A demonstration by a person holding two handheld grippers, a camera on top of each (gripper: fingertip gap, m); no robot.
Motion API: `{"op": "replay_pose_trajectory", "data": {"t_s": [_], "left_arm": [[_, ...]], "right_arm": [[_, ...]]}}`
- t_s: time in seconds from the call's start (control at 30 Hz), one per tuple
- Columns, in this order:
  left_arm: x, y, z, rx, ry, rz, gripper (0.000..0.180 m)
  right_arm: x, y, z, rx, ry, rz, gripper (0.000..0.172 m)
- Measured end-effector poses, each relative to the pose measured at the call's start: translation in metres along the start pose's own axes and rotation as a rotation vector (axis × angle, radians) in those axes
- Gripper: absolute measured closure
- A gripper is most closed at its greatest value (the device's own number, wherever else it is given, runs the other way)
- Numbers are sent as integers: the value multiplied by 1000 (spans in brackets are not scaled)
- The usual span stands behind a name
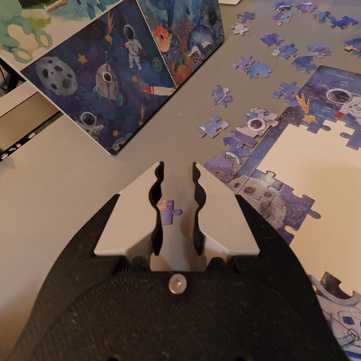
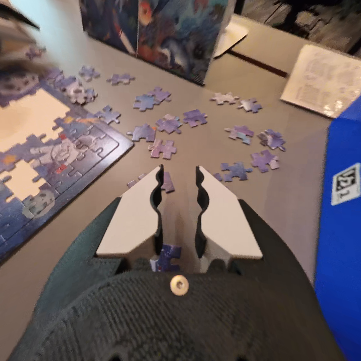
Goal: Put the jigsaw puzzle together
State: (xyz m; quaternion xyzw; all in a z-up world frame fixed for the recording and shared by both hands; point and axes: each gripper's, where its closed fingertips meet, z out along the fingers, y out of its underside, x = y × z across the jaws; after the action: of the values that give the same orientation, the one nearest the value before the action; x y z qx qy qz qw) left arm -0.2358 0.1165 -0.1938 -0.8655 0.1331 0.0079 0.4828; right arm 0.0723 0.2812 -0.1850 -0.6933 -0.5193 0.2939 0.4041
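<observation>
In the left wrist view my left gripper [image 1: 178, 163] is open just above the grey table [image 1: 58, 195]. A purple puzzle piece with an orange star [image 1: 169, 212] lies flat on the table between the fingers, close to the left one; the pads do not press on it. The partly filled space puzzle board [image 1: 261, 148] is just to the right. In the right wrist view, which is blurred, my right gripper [image 2: 178, 167] is open over the table. A purple piece [image 2: 167, 182] lies under its left fingertip. A dark blue piece [image 2: 169, 257] lies on the table between the finger bases, not gripped.
A picture box with space and sea scenes [image 1: 93, 78] stands at the back, also in the right wrist view [image 2: 166, 39]. Several loose purple pieces [image 1: 214, 127] [image 2: 163, 149] are scattered around. A blue box with a tag [image 2: 341, 214] stands at the right, a white sheet [image 2: 322, 82] behind it. About 35 centimeters separates my left fingertips from my right.
</observation>
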Motion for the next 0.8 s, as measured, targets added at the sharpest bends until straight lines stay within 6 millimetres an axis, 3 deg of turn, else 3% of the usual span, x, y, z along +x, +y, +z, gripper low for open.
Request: {"op": "replay_pose_trajectory", "data": {"t_s": [0.13, 0.5, 0.8], "left_arm": [[1, 1, 1, -5, 2, 3, 152], [1, 3, 2, -10, 3, -1, 152], [0, 2, 2, -8, 3, -2, 151]], "right_arm": [[2, -5, -6, 55, -40, 64, 140], [-26, 26, 16, -155, -90, -109, 131], [-22, 33, 16, -183, -86, -101, 131]]}}
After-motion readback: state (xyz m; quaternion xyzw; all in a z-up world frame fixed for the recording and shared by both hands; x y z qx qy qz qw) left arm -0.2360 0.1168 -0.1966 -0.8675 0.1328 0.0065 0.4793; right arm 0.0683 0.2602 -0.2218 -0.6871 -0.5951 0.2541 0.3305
